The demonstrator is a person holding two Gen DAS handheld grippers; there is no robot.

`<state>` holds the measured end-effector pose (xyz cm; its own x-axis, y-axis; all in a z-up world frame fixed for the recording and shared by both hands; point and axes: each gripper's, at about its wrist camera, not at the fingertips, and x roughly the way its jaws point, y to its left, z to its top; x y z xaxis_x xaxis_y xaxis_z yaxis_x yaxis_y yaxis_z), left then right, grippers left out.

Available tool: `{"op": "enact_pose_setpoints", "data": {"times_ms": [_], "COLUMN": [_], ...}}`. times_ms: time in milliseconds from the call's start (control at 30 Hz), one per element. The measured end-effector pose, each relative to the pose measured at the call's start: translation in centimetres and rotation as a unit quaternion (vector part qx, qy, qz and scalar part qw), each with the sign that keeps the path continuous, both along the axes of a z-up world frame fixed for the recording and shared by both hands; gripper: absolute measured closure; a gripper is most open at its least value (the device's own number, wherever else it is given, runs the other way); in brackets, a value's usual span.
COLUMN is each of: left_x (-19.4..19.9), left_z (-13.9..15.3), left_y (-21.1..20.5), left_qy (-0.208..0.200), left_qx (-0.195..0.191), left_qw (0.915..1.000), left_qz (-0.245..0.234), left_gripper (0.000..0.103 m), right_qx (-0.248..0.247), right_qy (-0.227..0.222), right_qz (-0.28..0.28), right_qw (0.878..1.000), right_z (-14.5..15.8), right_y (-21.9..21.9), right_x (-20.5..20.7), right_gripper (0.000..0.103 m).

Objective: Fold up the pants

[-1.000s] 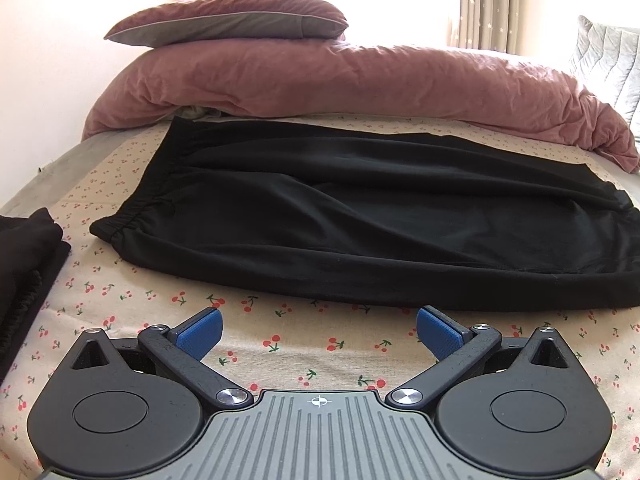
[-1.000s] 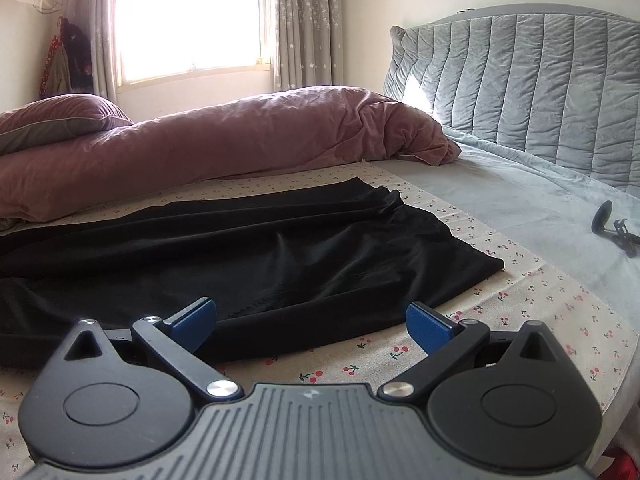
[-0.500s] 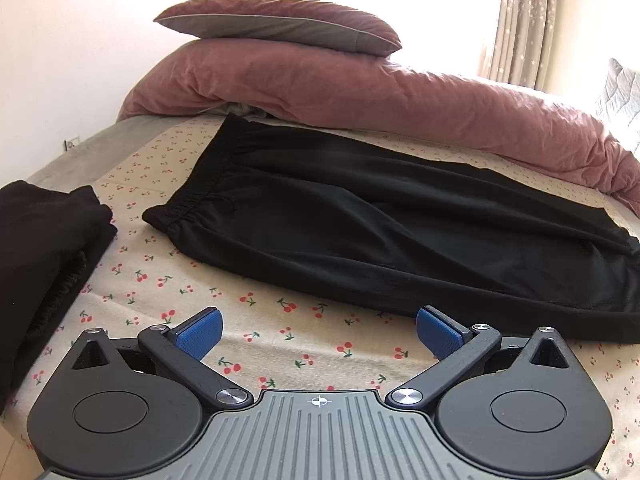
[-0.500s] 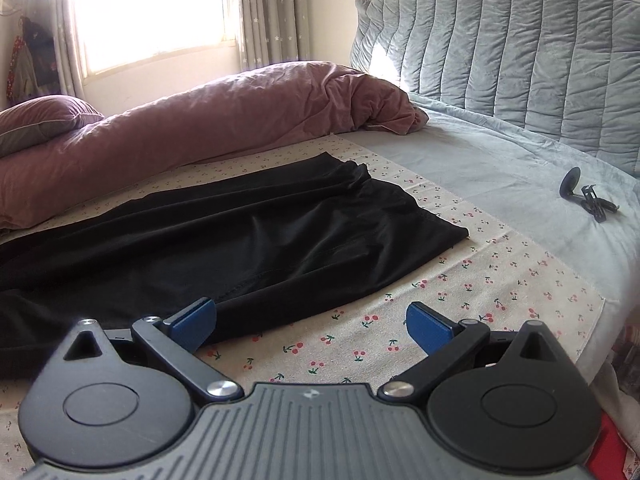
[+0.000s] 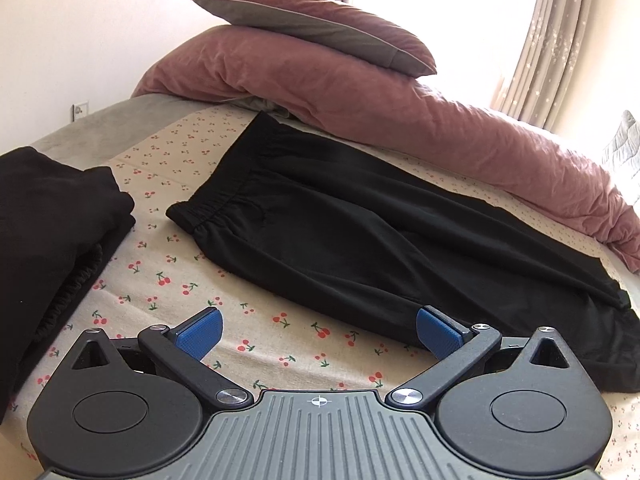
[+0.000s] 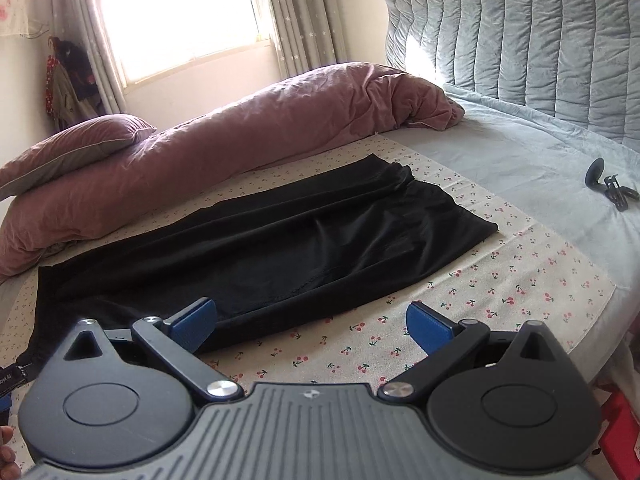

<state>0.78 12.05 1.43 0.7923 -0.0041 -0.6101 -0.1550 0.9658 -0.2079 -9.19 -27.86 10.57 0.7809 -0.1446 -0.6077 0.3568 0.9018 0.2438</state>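
Observation:
Black pants lie flat on the cherry-print sheet, folded lengthwise, elastic waistband at the left, leg hems at the right. In the right wrist view the pants stretch from the lower left to the hem end at the right. My left gripper is open and empty, above the sheet just in front of the pants' near edge. My right gripper is open and empty, its left finger over the near edge of the pants.
A stack of folded black clothes lies at the left of the bed. A rolled pink duvet with a pillow borders the far side. A grey padded headboard stands at the right, a small black object on the grey sheet.
Both grippers have risen and tilted downward. The left view has swung left, bringing the waistband and the folded stack into view. The right view has swung right toward the leg hems.

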Motion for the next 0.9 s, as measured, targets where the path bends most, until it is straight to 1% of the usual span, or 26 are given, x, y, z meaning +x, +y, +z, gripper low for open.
{"op": "enact_pose_setpoints", "data": {"times_ms": [33, 67, 167, 200, 267, 300, 333, 367, 400, 467, 500, 533, 567, 600, 633, 667, 700, 733, 767, 800, 833, 900], "left_x": [0.3, 0.6, 1.8, 2.2, 3.3, 3.7, 4.2, 4.7, 5.1, 6.0, 6.4, 6.8, 7.2, 7.8, 8.5, 9.4, 10.2, 11.0, 11.7, 12.2, 12.6, 13.4], "left_z": [-0.1, -0.3, -0.3, 0.0, 1.0, 1.6, 2.2, 2.8, 3.3, 3.9, 3.8, 3.6, 3.1, 2.3, 1.5, 0.4, -0.6, -1.8, -3.0, -3.8, -4.5, -5.4], "left_y": [0.1, 0.3, 0.8, 1.0, 1.8, 2.5, 3.1, 3.9, 4.7, 6.3, 6.9, 7.4, 7.9, 8.5, 9.0, 9.6, 10.2, 10.8, 11.6, 12.2, 12.8, 13.5], "left_qy": [0.003, 0.010, 0.024, 0.026, 0.039, 0.044, 0.047, 0.051, 0.054, 0.054, 0.056, 0.059, 0.062, 0.069, 0.080, 0.097, 0.112, 0.130, 0.150, 0.162, 0.168, 0.173], "left_qx": [-0.001, -0.001, -0.006, -0.005, -0.001, -0.004, -0.010, -0.020, -0.032, -0.056, -0.060, -0.061, -0.062, -0.062, -0.063, -0.066, -0.071, -0.074, -0.080, -0.087, -0.093, -0.102], "left_qw": [1.0000, 0.9999, 0.9996, 0.9995, 0.9991, 0.9989, 0.9986, 0.9981, 0.9973, 0.9959, 0.9953, 0.9946, 0.9940, 0.9929, 0.9916, 0.9897, 0.9879, 0.9851, 0.9815, 0.9781, 0.9758, 0.9732], "left_qz": [0.001, 0.003, 0.013, 0.017, 0.017, 0.017, 0.021, 0.028, 0.037, 0.046, 0.052, 0.059, 0.066, 0.075, 0.080, 0.081, 0.082, 0.084, 0.089, 0.097, 0.104, 0.112], "left_gripper": [0.000, 0.000, 0.000, 0.000, 0.000, 0.000, 0.000, 0.000, 0.000, 0.001, 0.001, 0.002, 0.003, 0.005, 0.010, 0.022, 0.032, 0.059, 0.081, 0.085, 0.085, 0.085], "right_qx": [0.014, 0.015, -0.018, -0.023, -0.021, -0.010, 0.003, 0.013, 0.023, 0.017, 0.011, 0.010, 0.015, 0.026, 0.039, 0.051, 0.064, 0.079, 0.094, 0.116, 0.137, 0.164], "right_qy": [0.000, -0.002, -0.005, -0.004, 0.015, 0.038, 0.064, 0.087, 0.091, 0.059, 0.056, 0.063, 0.071, 0.089, 0.097, 0.104, 0.111, 0.120, 0.127, 0.129, 0.121, 0.114], "right_qz": [-0.005, -0.007, 0.007, 0.014, -0.009, -0.027, -0.031, -0.036, -0.049, -0.070, -0.086, -0.106, -0.121, -0.138, -0.147, -0.159, -0.180, -0.198, -0.210, -0.224, -0.230, -0.227], "right_qw": [1.000, 1.000, 1.000, 1.000, 1.000, 0.999, 0.997, 0.996, 0.994, 0.996, 0.995, 0.992, 0.990, 0.986, 0.984, 0.980, 0.975, 0.970, 0.965, 0.959, 0.956, 0.953], "right_z": [-0.1, -0.2, -0.7, -1.3, -3.1, -4.5, -5.5, -5.9, -6.1, -5.6, -5.5, -5.8, -6.2, -7.0, -7.6, -8.4, -9.1, -9.9, -10.5, -11.1, -11.5, -12.3], "right_y": [-0.7, -1.2, -2.7, -3.6, -5.6, -7.0, -8.1, -8.8, -9.6, -10.5, -11.1, -11.9, -12.6, -13.9, -14.9, -15.9, -17.2, -18.2, -19.0, -19.9, -20.5, -21.3], "right_x": [0.9, 1.9, 5.9, 7.5, 10.1, 11.2, 11.9, 12.4, 12.3, 11.6, 11.4, 11.4, 11.3, 11.6, 11.7, 11.8, 11.9, 11.8, 11.6, 11.4, 11.2, 11.4], "right_gripper": [0.005, 0.005, 0.005, 0.005, 0.005, 0.005, 0.005, 0.005, 0.006, 0.005, 0.005, 0.005, 0.005, 0.005, 0.005, 0.009, 0.015, 0.019, 0.027, 0.031, 0.034, 0.035]}}
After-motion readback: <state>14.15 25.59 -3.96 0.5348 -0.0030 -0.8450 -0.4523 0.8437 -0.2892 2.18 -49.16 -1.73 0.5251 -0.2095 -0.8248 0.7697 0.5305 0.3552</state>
